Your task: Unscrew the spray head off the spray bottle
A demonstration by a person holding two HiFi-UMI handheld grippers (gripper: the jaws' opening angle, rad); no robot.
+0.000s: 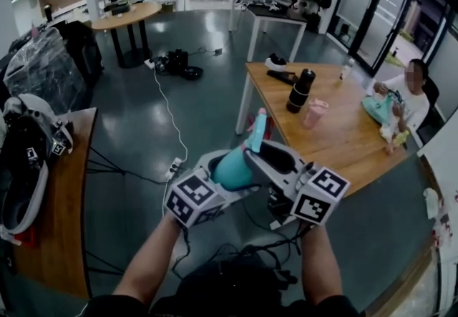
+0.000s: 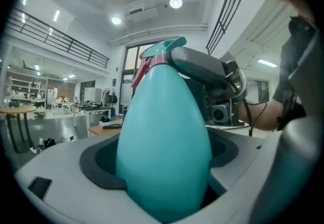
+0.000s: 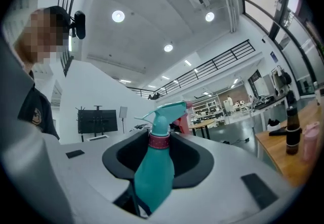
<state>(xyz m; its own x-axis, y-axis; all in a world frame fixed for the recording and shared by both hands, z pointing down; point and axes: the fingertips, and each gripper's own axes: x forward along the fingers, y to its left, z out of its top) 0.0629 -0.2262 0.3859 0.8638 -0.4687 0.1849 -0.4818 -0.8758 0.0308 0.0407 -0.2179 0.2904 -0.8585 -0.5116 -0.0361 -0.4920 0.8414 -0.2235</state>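
Note:
I hold a teal spray bottle up in the air between both grippers. My left gripper is shut on the bottle's wide body, which fills the left gripper view. The teal spray head and pink collar point up and away. My right gripper reaches around the neck from the right, and its grey jaw lies beside the collar. In the right gripper view a dark gap shows on each side of the neck, so the jaws stand open around it.
A wooden table at the right carries a black flask and a pink cup; a person sits at its far end. A dark table with gear stands at the left. Cables run across the floor below.

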